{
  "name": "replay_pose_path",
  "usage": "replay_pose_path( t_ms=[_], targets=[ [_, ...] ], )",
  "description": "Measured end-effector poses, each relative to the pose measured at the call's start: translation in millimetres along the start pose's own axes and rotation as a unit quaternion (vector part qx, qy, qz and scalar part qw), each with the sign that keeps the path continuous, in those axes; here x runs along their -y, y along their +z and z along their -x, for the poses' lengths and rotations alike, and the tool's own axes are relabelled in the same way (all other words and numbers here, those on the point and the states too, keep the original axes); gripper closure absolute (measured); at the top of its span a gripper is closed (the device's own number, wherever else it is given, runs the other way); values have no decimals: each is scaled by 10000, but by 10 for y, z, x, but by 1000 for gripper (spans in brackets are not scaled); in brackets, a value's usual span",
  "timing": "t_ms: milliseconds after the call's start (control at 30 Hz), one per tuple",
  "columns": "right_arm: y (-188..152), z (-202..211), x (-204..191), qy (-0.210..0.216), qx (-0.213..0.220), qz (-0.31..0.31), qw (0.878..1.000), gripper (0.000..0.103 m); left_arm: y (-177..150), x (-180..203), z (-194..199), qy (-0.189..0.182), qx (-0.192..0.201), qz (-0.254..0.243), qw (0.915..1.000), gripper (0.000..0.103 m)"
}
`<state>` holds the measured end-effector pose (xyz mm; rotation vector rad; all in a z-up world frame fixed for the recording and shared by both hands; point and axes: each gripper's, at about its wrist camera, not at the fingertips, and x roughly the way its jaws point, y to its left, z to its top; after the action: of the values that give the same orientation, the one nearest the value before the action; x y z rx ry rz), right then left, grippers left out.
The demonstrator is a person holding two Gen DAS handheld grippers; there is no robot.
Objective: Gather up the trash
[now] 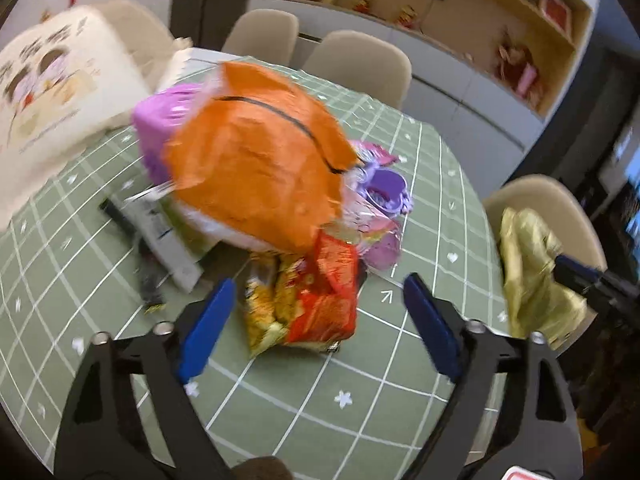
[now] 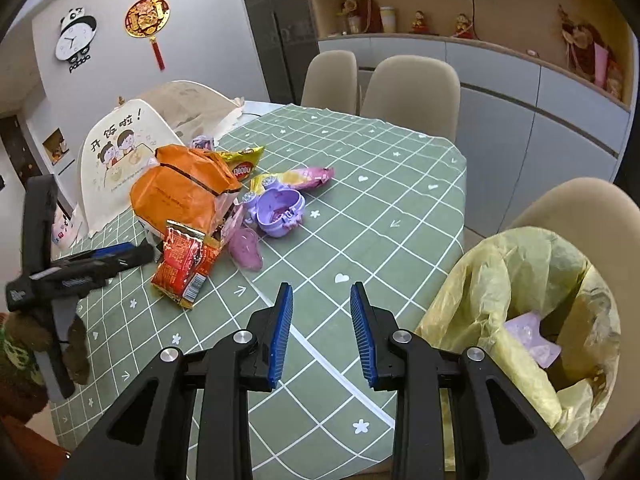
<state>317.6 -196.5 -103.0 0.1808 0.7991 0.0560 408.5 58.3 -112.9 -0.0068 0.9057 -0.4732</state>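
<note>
A pile of trash lies on the green checked tablecloth (image 2: 380, 184): a crumpled orange paper bag (image 1: 256, 176) (image 2: 180, 192), a red and yellow snack wrapper (image 1: 320, 304) (image 2: 184, 264), a purple plastic case (image 2: 280, 208) (image 1: 384, 192), a pink wrapper (image 2: 308, 176) and a yellow wrapper (image 2: 244, 164). My left gripper (image 1: 320, 282) stands open low over the table, and the snack wrapper lies between its blue pads without touching them. My right gripper (image 2: 321, 288) is open and empty above the table edge, beside the yellow-lined bin (image 2: 500, 280).
A white fabric food cover (image 2: 116, 168) (image 1: 52, 96) stands behind the pile, with a pink box (image 1: 168, 120) next to it. Beige chairs (image 2: 412, 92) ring the table. The bin holds a pale purple piece (image 2: 532, 340). Cabinets and shelves line the back wall.
</note>
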Motion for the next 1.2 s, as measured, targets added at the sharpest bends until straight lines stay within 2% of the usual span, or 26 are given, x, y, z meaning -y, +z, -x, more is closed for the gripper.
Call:
replay_pose_path(
  t_ms=[33, 133, 200, 233, 333, 500, 633, 667, 767, 1000, 1200],
  targets=[
    [-4, -5, 15, -9, -2, -24, 10000, 74, 12, 47, -62, 44, -54, -64, 10000, 32],
    [-15, 17, 78, -28, 44, -118, 9999, 74, 45, 140, -238, 178, -193, -119, 9996, 37],
    [-28, -2, 121, 33, 8, -186, 9998, 74, 68, 134, -371, 112, -436, 0, 9990, 54],
    [-35, -23, 148, 74, -34, -229, 9997, 74, 77, 126, -411, 87, -540, 87, 9985, 68],
    [-46, -94, 182, 154, -109, -266, 9995, 74, 88, 130, -334, -51, -527, 175, 9984, 75],
    [52, -374, 128, 329, -303, -156, 9989, 74, 118, 133, 53, -237, -332, 192, 9990, 75],
    [254, -637, -18, 466, -300, 31, 9985, 74, 89, 0, 233, -323, -393, 564, 9971, 75],
    [333, -736, -65, 523, -297, 65, 9982, 71, 59, -42, 259, -312, -433, 662, 9964, 75],
    [551, -1049, -167, 604, -296, 57, 9977, 61, -16, -169, 298, -172, -511, 821, 9952, 74],
    [841, -1768, -265, 605, -581, -389, 9957, 60, -15, -470, 323, 45, -456, 1262, 9909, 74],
    [859, -2155, -366, 361, -860, -156, 9955, 60, 24, -505, 254, 80, -468, 1255, 9910, 73]
  ],
)
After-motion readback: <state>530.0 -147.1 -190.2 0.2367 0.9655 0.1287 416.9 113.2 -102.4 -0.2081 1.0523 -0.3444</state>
